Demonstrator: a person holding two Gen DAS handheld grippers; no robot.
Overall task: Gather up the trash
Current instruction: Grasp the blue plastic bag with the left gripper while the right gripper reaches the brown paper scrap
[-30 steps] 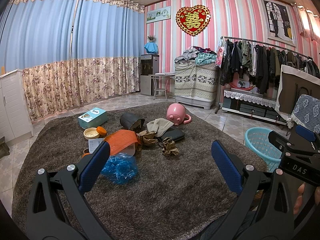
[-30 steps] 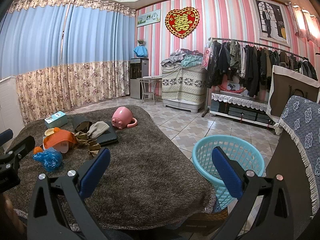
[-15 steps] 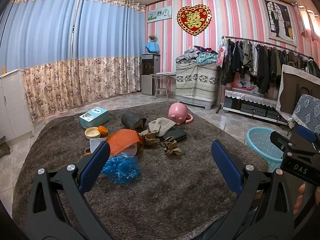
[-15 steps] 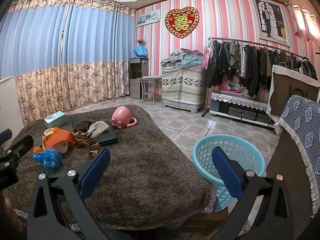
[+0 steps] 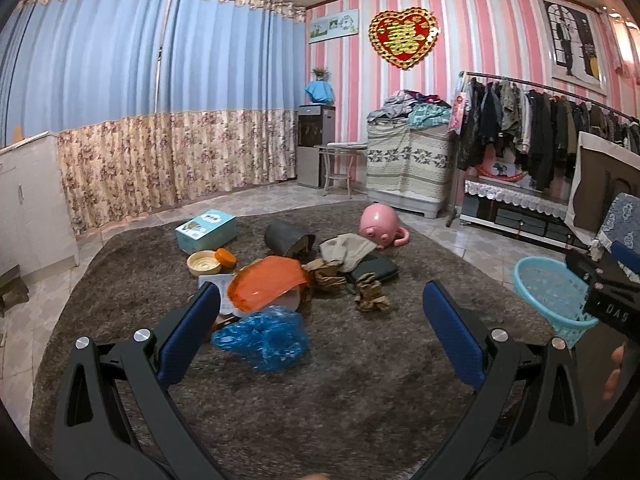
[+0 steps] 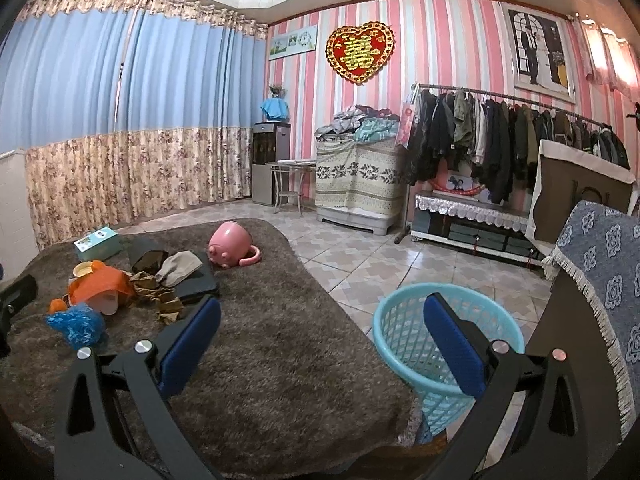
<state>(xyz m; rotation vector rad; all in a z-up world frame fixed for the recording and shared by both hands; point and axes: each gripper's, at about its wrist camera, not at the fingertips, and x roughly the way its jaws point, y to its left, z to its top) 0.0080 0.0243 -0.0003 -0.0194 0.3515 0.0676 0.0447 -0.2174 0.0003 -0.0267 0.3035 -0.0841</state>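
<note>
L claw (image 5: 320, 312): spread wide, nothing betw blue pads, hovering above rug, aimed at trash pile.
R claw (image 6: 322, 316): also spread wide, empty, above rug's near-right edge; right finger in front of basket.
Rug (image 5: 360, 380): shaggy brown, on tiled floor, carries all the clutter.
Blue plastic bag (image 5: 262, 338): crumpled, nearest to L claw, just right of its left finger; in right wrist view at far left of rug (image 6: 76, 324).
Orange bag (image 5: 268, 282): just behind blue bag, draped over a white container.
Crumpled brown paper (image 5: 370, 294): right of orange bag, on rug; second brown wad (image 5: 326, 274) touching orange bag's right side.
Cream bowl (image 5: 204, 264): behind orange bag, orange lid (image 5: 224, 257) leaning at its rim.
Teal box (image 5: 206, 230): back-left of pile.
Dark cylinder (image 5: 288, 238): on its side, behind orange bag.
Beige cloth (image 5: 346, 250): lying over a flat black case (image 5: 374, 268).
Pink piggy pot (image 5: 380, 226): tipped over, far side of rug.
Basket (image 6: 404, 332): light blue mesh, upright on tiles just off rug's right edge, well apart from pile; looks empty.
Hand (image 5: 614, 368): fingertips only, right edge of left wrist view.
</note>
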